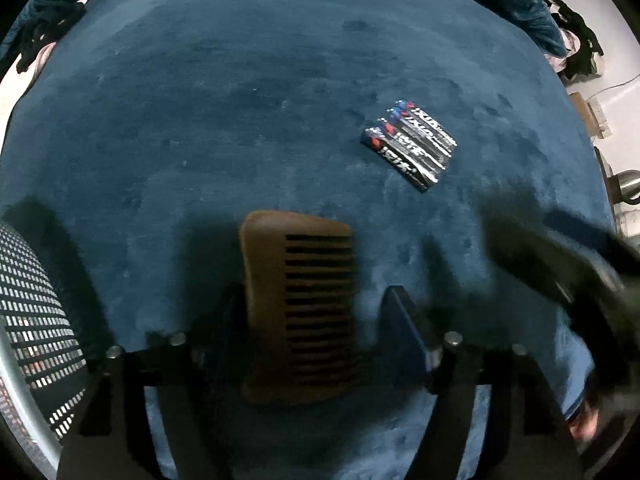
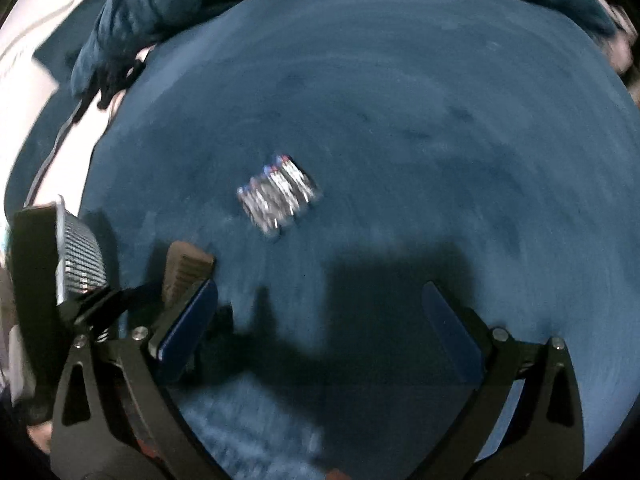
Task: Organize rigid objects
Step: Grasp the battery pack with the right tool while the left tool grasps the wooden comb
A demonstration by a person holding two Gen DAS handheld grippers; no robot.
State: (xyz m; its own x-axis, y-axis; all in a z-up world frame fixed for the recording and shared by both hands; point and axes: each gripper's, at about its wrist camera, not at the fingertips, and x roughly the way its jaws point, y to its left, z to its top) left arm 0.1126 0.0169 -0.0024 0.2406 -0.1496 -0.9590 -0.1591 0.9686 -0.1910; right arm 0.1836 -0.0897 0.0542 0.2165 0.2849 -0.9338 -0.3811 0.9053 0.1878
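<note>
A brown wooden comb (image 1: pixel 298 308) sits between the wide-apart fingers of the left gripper (image 1: pixel 320 320) on blue velvet cloth (image 1: pixel 200 120); right gripper (image 2: pixel 320 312) gapes empty, blue-and-silver battery pack (image 2: pixel 278 196) farther off, perforated metal basket (image 1: pixel 32 312) left.

A blue velvet cloth (image 1: pixel 240 120) is spread flat, with rumpled blue fabric (image 2: pixel 160 4) heaped at its far edge.

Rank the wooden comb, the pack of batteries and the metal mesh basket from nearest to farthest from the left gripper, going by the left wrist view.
1. Wooden comb: between the left gripper's fingers.
2. Metal mesh basket: at the left edge, beside the gripper.
3. Pack of batteries: farther out on the blue cloth, upper right.
</note>
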